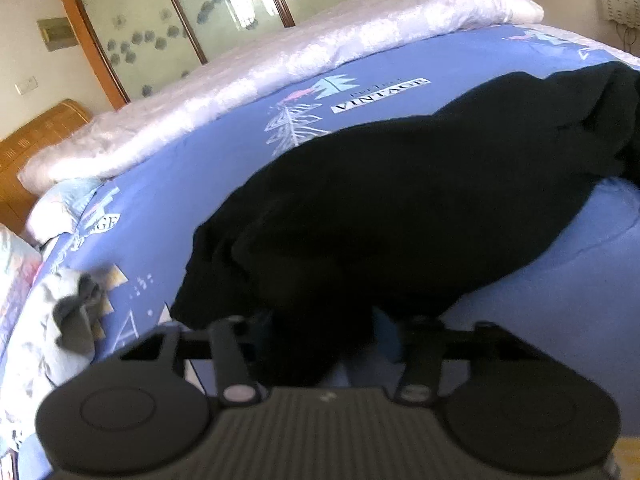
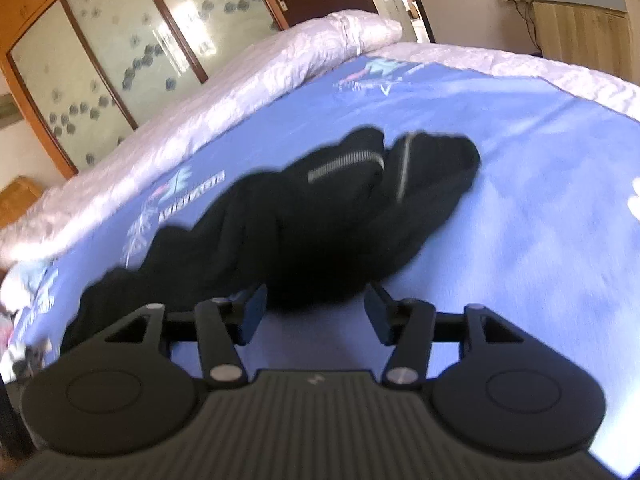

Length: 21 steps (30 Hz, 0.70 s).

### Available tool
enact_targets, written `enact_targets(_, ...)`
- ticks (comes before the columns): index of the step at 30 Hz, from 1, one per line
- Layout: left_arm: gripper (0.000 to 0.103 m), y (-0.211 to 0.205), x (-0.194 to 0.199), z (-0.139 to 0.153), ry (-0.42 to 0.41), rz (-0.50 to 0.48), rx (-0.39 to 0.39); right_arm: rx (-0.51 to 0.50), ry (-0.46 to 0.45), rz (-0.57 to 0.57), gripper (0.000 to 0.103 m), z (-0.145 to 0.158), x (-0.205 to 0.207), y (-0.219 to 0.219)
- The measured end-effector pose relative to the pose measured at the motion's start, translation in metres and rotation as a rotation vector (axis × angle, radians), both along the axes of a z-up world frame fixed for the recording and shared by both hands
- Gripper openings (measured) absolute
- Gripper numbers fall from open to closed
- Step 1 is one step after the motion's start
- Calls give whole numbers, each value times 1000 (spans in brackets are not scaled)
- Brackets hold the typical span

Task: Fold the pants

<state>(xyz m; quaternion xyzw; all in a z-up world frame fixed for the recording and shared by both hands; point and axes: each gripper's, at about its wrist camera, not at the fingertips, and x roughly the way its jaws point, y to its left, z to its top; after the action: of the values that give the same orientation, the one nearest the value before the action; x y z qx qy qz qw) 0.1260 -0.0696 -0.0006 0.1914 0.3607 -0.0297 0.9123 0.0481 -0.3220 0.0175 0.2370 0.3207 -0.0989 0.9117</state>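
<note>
1. Item: the black, soft-fabric pants (image 2: 304, 220) lie bunched in a long rumpled heap on the blue printed bed sheet (image 2: 520, 200). Silver zipper strips show at the far end.
2. Left gripper (image 1: 324, 344): low over the near edge of the heap. Dark cloth lies between its fingers, but whether they pinch it cannot be told.
3. Right gripper (image 2: 316, 312): jaws spread, holding nothing, fingertips just short of the near edge.
4. Judgement: the garment needs spreading flat first. Each gripper should take one layer at an edge and draw apart evenly, avoiding the sheet beneath.
</note>
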Motion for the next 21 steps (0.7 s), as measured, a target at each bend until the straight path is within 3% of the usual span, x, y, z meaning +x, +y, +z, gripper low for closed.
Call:
enact_targets(4,30,33,-10,35,-16,47,-174,-76,-32,49,67,1,27,10)
enact_targets(5,21,46,-15,48,-32,52,-219,-80,-45,71,67,1,33,11)
enact_targets(9,18,111,-60,100,-78,103,-453,-69,-69,127,67,4,40,22)
enact_targets(11,2,144,-95,117,-128,166,-486,-68,-96,146,68,7,36,23)
enact_targets(14,3,186,-144,135,-289,298,-377,-70,-103,153,68,5,29,26)
enact_targets(15,3,198,-152,137,-300,334,-366,-68,-103,151,68,3,25,26)
enact_targets(18,7,234,-161,124,-200,432,-425,-76,-83,134,68,-2,26,23)
enact_targets(20,18,243,-155,108,-100,449,-495,-63,-82,122,68,0,31,19)
enact_targets(21,31,243,-148,99,-46,442,-543,-52,-92,108,68,5,34,14)
